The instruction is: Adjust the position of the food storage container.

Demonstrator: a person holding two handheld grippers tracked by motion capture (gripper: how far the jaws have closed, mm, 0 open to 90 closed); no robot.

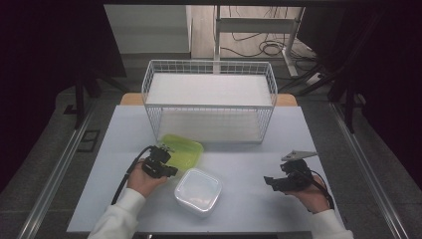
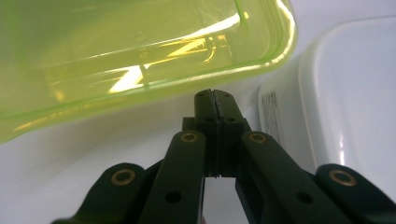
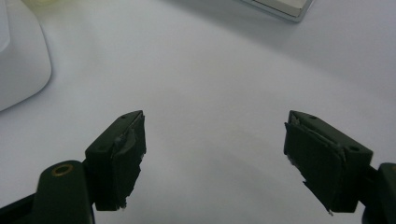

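Observation:
A translucent yellow-green container (image 1: 182,150) lies on the white table in front of the wire basket, with a white lidded container (image 1: 198,191) just to its near right. My left gripper (image 1: 171,172) sits between the two, shut with nothing in it. In the left gripper view the closed tips (image 2: 215,96) stop just short of the green container's rim (image 2: 154,84), and the white container (image 2: 336,107) stands to the right. My right gripper (image 1: 269,181) hovers over bare table at the right, open. Its spread pads (image 3: 125,154) frame only tabletop, and the white container's edge (image 3: 21,65) shows at the left.
A white wire basket (image 1: 209,102) with a shelf stands at the back middle of the table (image 1: 249,159). Table edges run close at the left, right and front. Cables lie on the floor beyond the basket.

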